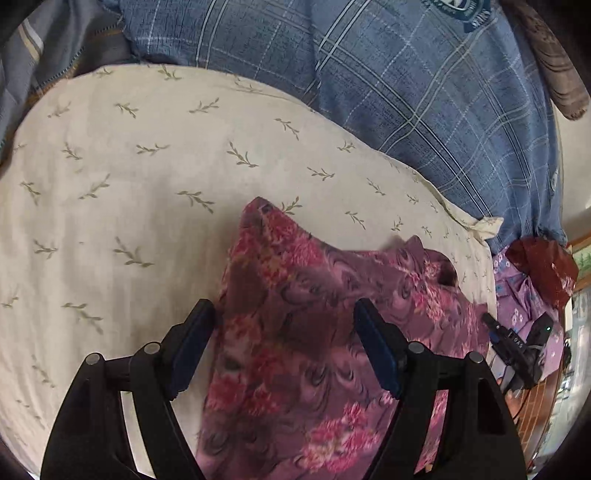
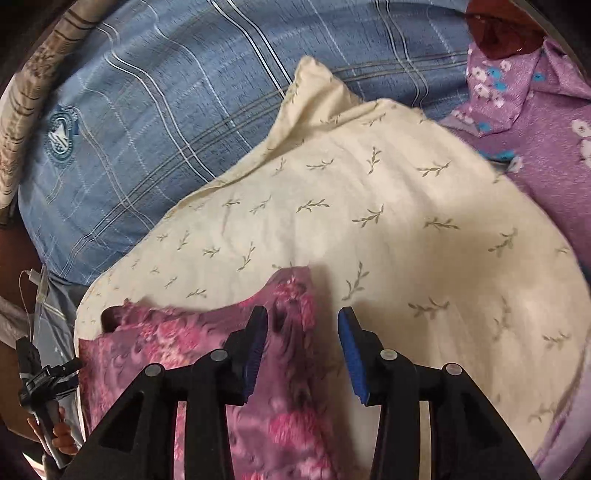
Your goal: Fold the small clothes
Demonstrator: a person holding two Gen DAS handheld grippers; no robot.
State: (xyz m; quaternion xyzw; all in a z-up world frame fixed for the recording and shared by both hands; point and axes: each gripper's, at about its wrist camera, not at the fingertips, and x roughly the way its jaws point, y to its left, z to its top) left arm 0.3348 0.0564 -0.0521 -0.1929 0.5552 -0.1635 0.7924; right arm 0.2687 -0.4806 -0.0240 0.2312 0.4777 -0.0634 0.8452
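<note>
A pink and purple floral cloth (image 1: 314, 332) lies rumpled on a cream leaf-print cover (image 1: 129, 184). My left gripper (image 1: 282, 306) hovers over the cloth's left part, open wide, with the fabric beneath the gap and its pads apart from it. In the right wrist view the same cloth (image 2: 177, 343) spreads to the lower left, with one corner pointing up. My right gripper (image 2: 303, 314) is open just over that corner, and neither pad presses on the fabric. Each gripper also shows small at the edge of the other's view: the right gripper (image 1: 517, 347) and the left gripper (image 2: 48, 376).
A blue plaid cushion (image 1: 424, 92) lies behind the cream cover (image 2: 406, 221). To the right are a purple garment with small flowers (image 2: 535, 129) and a dark red cloth (image 2: 506, 33). A brown patterned fabric (image 1: 554, 62) lines the far edge. A hand (image 2: 59, 439) grips the left tool.
</note>
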